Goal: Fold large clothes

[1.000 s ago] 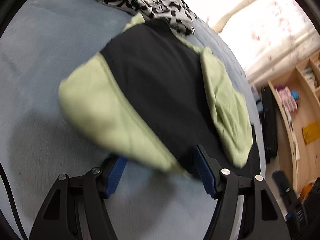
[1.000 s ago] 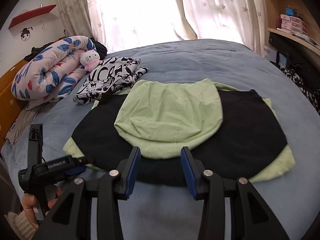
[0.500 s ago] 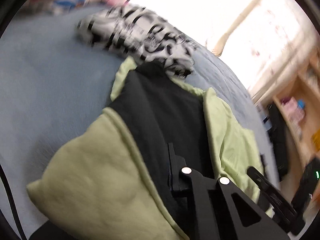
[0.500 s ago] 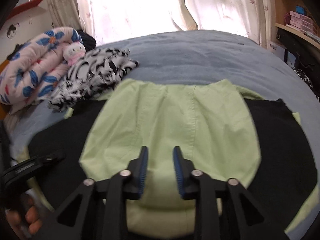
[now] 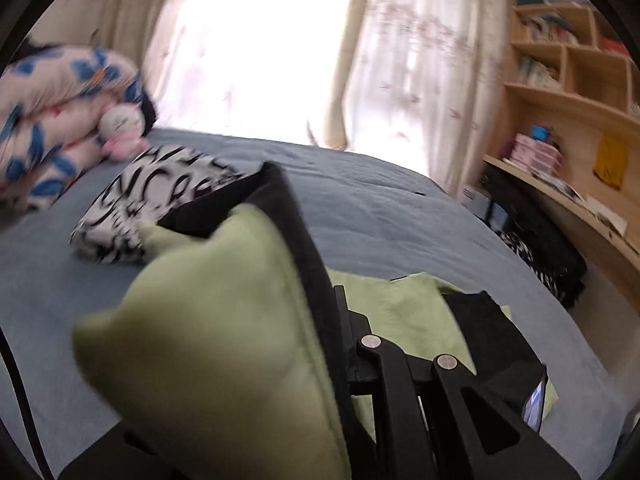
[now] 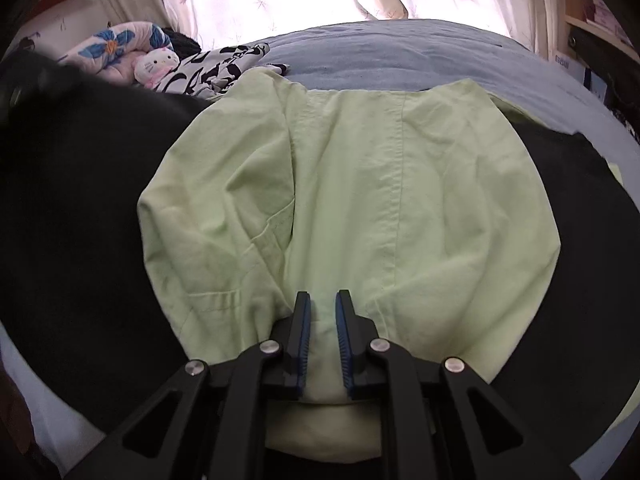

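- Setting: a bedroom, with the blue-grey bedspread (image 6: 400, 52) serving as the folding surface and a bright curtained window (image 5: 260, 52) behind it.
- Nearest, right side: the right gripper (image 6: 322, 336) points down at the middle of the green-and-black garment (image 6: 360, 200), at the near hem of its pale green panel. Its jaws have just been closing and now stand narrow, with a ridge of green cloth lying between the blue pads (image 6: 304, 336). The pads appear to pinch that fold, judged as an anchor for the centre while the other side is turned over.
- Nearest, left side: the left gripper (image 5: 340, 344) is fully closed on the garment's black-edged side, which hangs raised off the bed and drapes over the tool, hiding most of its fingers. The lift suggests this flap is being carried across toward the middle.
- Task item: the garment lies spread on the near half of the bed, partly folded.
- Further back: a black-and-white printed cloth (image 5: 160, 200), a floral quilt (image 5: 48, 120) with a plush toy (image 6: 154, 66), and wooden shelves (image 5: 568, 92) to the right.
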`<action>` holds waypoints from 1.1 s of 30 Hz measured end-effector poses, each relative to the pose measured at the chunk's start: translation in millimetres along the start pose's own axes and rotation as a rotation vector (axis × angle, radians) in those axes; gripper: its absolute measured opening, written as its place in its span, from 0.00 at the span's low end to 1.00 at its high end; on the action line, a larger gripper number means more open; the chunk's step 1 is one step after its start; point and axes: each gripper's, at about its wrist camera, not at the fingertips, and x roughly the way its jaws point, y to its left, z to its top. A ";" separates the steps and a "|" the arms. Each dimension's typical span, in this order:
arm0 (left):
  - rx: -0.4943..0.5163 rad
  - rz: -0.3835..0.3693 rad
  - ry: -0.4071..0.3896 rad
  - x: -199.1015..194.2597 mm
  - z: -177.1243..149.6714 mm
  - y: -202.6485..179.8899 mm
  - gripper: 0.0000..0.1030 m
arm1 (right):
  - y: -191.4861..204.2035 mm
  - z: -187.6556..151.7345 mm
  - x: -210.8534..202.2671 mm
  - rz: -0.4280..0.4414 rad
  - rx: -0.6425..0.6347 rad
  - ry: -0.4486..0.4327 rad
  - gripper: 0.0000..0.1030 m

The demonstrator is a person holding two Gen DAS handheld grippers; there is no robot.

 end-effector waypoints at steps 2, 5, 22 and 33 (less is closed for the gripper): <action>0.035 -0.026 0.004 3.3 6.3 -18.9 0.04 | -10.2 -2.4 -5.5 0.066 0.060 0.011 0.14; 0.117 -0.060 0.004 8.1 11.2 -56.1 0.04 | -36.1 -6.0 -17.7 0.206 0.186 0.032 0.12; 0.463 -0.289 0.371 116.7 -117.0 -282.8 0.06 | -238.0 -64.3 -152.3 -0.220 0.555 -0.110 0.10; 0.352 -0.346 0.373 104.3 -114.5 -277.8 0.07 | -250.7 -79.1 -160.8 -0.204 0.587 -0.126 0.10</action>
